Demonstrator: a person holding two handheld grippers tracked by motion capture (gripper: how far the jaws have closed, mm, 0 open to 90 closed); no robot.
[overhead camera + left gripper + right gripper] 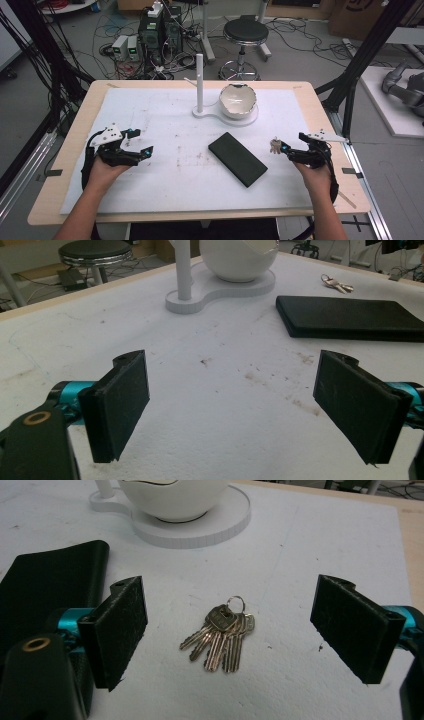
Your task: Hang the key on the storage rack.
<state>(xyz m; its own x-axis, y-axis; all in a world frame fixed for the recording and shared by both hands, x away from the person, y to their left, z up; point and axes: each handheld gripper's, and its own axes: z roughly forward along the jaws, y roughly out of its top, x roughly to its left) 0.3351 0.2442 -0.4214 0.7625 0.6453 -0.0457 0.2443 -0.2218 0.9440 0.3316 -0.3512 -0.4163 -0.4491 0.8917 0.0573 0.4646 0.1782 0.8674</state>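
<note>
Sitting near the tabletop's right edge, the bunch of silvery metal keys (220, 637) lay dead ahead between the right gripper (227, 630)'s wide-open jaws, blades pointing back; the left gripper (235, 400), also spread, was well apart.

Bowl (238, 100) on stand (226, 116) at back, case (237, 158) mid-table, keys (220, 637) right of case.

The light is bright and even, and seems to come from above. The white surface (150, 120) looks a bit washed out. Shadows are small and soft. The high view is a little fuzzy. In the gripper views the close parts at the bottom look blurry, and far things bend near the edges.
</note>
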